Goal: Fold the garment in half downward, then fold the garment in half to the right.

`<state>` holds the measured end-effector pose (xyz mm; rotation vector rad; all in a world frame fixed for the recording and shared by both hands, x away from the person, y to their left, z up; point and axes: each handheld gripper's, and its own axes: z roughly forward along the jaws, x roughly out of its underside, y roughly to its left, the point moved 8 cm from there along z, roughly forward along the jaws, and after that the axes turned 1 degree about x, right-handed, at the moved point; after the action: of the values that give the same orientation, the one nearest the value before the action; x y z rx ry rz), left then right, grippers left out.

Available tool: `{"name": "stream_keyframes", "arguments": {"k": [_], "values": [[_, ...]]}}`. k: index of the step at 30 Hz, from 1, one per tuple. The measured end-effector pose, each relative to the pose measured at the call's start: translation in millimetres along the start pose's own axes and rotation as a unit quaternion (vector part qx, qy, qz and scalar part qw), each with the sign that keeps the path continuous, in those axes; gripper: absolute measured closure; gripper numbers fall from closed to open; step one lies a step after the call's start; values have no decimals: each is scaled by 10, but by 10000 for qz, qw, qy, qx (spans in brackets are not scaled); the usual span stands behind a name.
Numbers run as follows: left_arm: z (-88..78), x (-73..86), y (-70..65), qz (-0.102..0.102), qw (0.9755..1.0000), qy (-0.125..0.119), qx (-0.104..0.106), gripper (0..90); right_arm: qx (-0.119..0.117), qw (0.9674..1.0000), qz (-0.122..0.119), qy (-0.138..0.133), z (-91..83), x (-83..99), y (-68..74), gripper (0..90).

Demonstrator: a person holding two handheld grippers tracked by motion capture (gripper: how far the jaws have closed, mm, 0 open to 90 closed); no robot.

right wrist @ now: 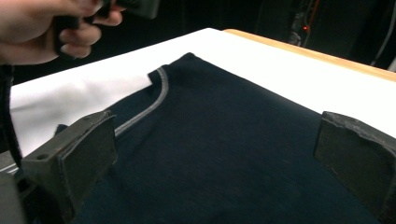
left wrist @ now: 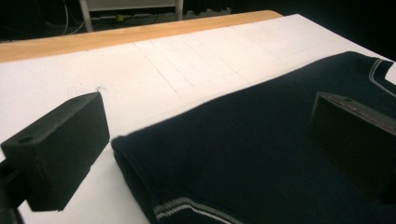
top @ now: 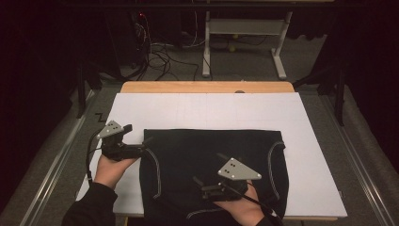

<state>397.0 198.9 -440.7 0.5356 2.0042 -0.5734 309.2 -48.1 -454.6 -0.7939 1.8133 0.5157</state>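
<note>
A wooden surface (top: pixel 207 87) is covered by a smooth white rectangular sheet (top: pixel 207 110). A dark navy knitted garment (top: pixel 211 165) is laid flat on the near half of the sheet, folded to a rough rectangle, its curved seams trimmed with pale striped piping. At the garment's left edge the left hand-held gripper (top: pixel 147 142) is held with its blocky black jaws spread wide, one over the sheet and one over the cloth. Over the garment's near middle the right hand-held gripper (top: pixel 207 175) is held, jaws likewise wide apart, nothing between them.
</note>
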Motion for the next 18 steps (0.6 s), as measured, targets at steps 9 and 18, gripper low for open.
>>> {"name": "stream_keyframes", "arguments": {"k": [9,18], "values": [[89,-83,138,-27,10000,6,5,0,-208,9996,-136,118,232,-10,219,1],[246,-231,226,16,9999,158,-58,0,-245,9996,-94,38,275,-76,331,1]]}}
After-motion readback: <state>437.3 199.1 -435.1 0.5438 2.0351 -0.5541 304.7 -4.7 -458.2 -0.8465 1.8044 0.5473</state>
